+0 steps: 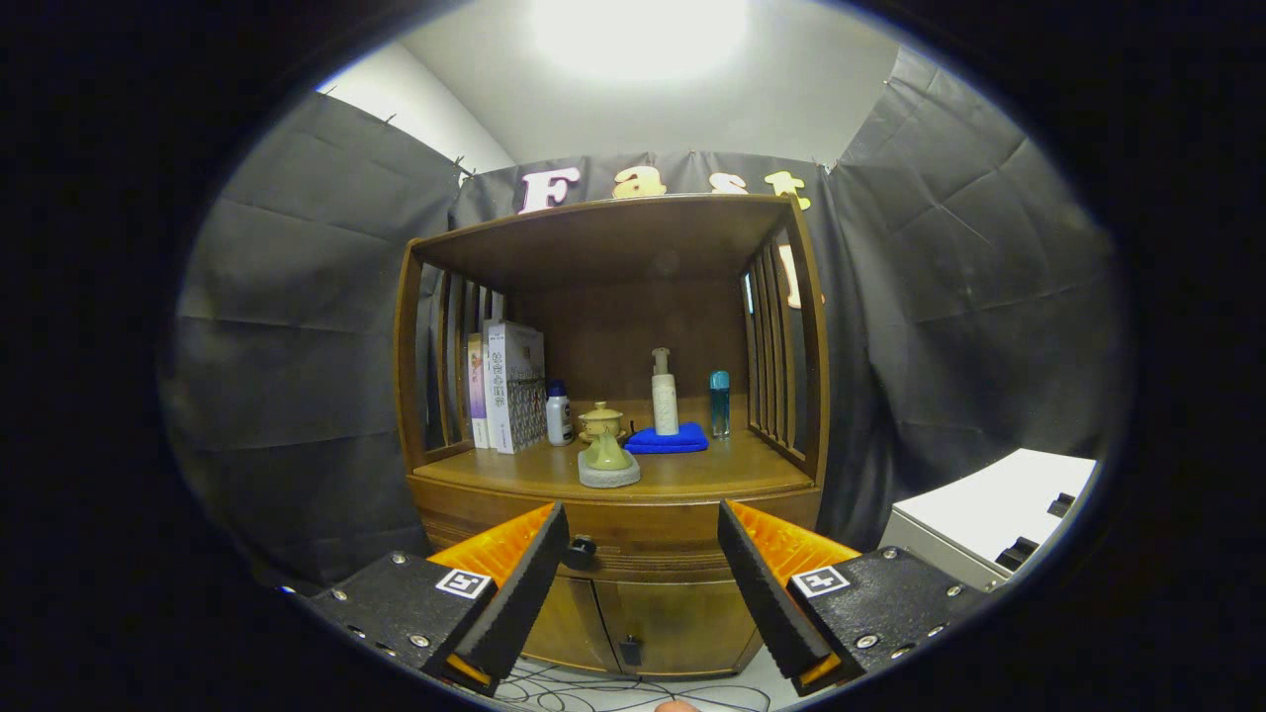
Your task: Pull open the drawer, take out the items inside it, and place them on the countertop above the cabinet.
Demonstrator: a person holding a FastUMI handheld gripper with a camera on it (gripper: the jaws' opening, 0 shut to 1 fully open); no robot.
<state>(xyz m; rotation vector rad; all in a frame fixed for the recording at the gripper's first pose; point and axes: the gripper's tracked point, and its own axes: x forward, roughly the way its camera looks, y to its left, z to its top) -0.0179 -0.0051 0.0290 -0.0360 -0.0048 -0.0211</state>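
Note:
A brown wooden cabinet (613, 396) stands ahead against the booth wall. Its drawer (643, 534) is closed under the countertop (692, 477), and a small dark knob (582, 549) sits on the drawer front beside my left finger. My gripper (643, 539) is open, its two fingers spread wide at drawer height, some way short of the cabinet, with nothing between them. What lies inside the drawer is hidden.
On the countertop stand books (509, 386), a small white bottle (559, 415), a lidded cup (600, 421), a green piece on a grey pad (608, 465), a pump bottle (664, 396) on a blue cloth (668, 440), and a teal bottle (719, 401). Lower doors (633, 623) and floor cables (633, 692) below; white box (989, 514) right.

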